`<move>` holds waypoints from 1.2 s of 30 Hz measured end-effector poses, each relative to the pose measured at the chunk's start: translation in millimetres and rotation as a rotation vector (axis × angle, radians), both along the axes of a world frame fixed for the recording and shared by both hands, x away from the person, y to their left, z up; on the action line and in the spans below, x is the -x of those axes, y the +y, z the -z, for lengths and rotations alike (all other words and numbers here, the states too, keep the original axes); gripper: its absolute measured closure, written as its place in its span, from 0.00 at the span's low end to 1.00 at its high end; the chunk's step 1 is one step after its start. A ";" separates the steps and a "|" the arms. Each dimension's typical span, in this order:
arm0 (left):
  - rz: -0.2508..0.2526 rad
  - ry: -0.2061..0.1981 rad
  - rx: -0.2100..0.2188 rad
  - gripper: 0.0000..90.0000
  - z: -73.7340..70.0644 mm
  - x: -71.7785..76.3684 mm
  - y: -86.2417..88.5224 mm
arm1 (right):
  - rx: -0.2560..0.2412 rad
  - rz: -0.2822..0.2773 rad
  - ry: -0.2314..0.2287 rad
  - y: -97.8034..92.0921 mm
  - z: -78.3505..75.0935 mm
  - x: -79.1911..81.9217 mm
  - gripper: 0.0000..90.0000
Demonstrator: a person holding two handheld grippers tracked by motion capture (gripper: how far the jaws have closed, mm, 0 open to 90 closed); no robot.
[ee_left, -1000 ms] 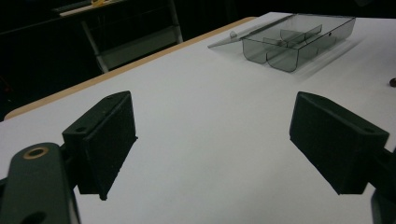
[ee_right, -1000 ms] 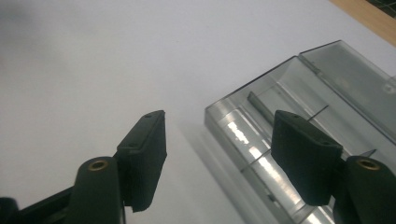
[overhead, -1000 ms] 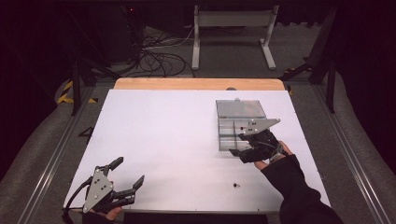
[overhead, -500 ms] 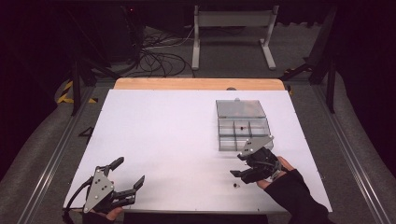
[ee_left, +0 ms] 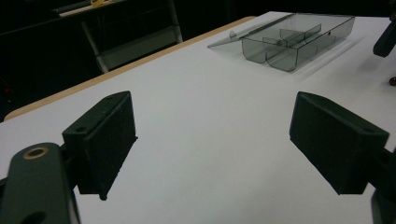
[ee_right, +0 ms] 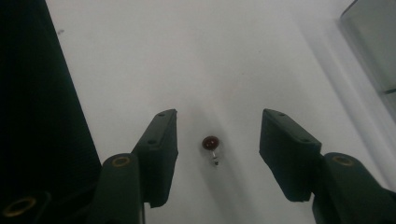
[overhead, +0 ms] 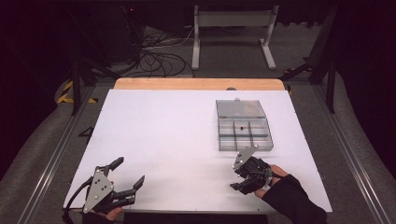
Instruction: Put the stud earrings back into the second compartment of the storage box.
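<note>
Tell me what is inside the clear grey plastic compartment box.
The clear grey plastic compartment box, lid open, holds one small dark item in a middle compartment. Other compartments look empty; the right gripper partly covers its near edge.

— What lies on the white table (overhead: pixel 177 140)?
— A tiny dark-red round-headed pin (ee_right: pixel 211 143), flat on the surface near the front edge.
— And the box?
— A clear smoky compartment box (overhead: pixel 245 133), lid open flat behind it, one small dark piece inside.
</note>
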State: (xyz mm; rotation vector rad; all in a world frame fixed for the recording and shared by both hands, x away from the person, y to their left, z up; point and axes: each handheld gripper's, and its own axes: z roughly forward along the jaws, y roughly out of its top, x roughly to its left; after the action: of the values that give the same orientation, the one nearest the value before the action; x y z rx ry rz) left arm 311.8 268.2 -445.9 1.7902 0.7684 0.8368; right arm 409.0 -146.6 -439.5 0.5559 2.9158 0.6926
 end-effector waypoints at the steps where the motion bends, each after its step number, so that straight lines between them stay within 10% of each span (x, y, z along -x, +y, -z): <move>1: 0.000 0.000 0.000 0.17 0.0 0.0 -0.1 | 0.007 0.001 0.010 1.1 1.3 0.7 0.56; 15: -0.001 0.003 0.006 0.17 0.5 -0.2 -1.0 | 0.185 -0.063 0.020 14.7 18.4 -1.1 0.82; 36: -0.002 0.004 0.006 0.17 0.7 -0.1 -1.1 | 0.128 -0.059 0.010 14.0 5.6 -5.7 0.88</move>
State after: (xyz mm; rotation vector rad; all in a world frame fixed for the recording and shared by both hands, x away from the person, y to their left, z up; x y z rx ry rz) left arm 311.9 267.1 -446.6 1.7864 0.7748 0.8311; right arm 414.6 -132.6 -445.1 0.4628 2.9700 0.5058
